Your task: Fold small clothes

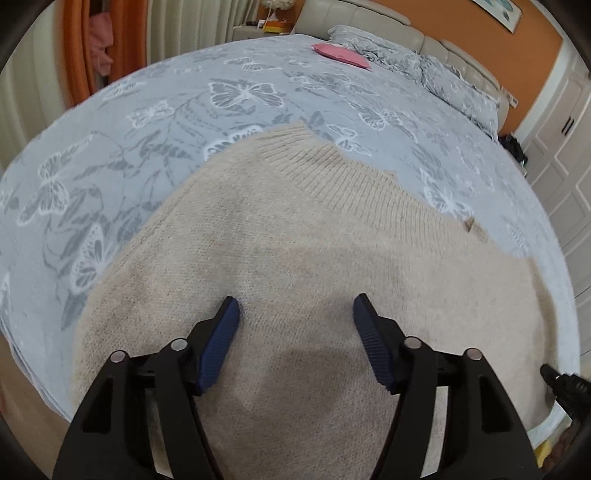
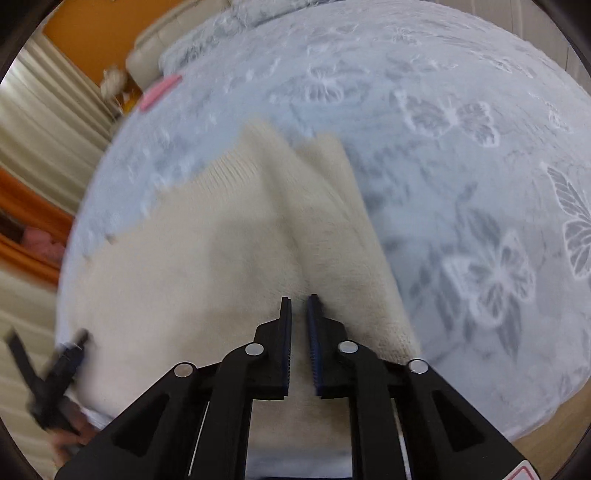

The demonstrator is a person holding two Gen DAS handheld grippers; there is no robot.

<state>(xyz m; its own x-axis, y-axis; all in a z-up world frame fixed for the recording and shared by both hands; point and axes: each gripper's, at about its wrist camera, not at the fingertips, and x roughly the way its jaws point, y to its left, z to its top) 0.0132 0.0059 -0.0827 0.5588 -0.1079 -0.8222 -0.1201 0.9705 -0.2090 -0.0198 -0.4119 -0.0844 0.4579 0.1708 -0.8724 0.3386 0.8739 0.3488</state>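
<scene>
Beige knitted sweater (image 1: 295, 236) spread flat on grey butterfly-print bed cover (image 1: 155, 122), left hand-held gripper (image 1: 296, 309) open above it, gripping nothing, right hand-held gripper (image 2: 298, 303) closed, nothing visibly between its pads, over a folded sleeve.

A wide bed (image 1: 166, 122) fills the room, spread with a pale blue-grey cover (image 2: 461, 155) printed with white and grey butterflies and leaves. At its head stands a padded cream headboard (image 1: 369, 16), with pillows (image 1: 454, 88) in the same print heaped before it. The wall (image 1: 454, 26) behind is orange and carries a framed picture (image 1: 498, 9). Beside the headboard sits a small nightstand (image 1: 262, 27). Cream pleated curtains (image 1: 177, 33) and an orange curtain (image 1: 75, 48) hang along one side; white panelled wardrobe doors (image 1: 565, 155) line the other. Wooden floor (image 2: 550, 443) shows past the bed's edge.
</scene>
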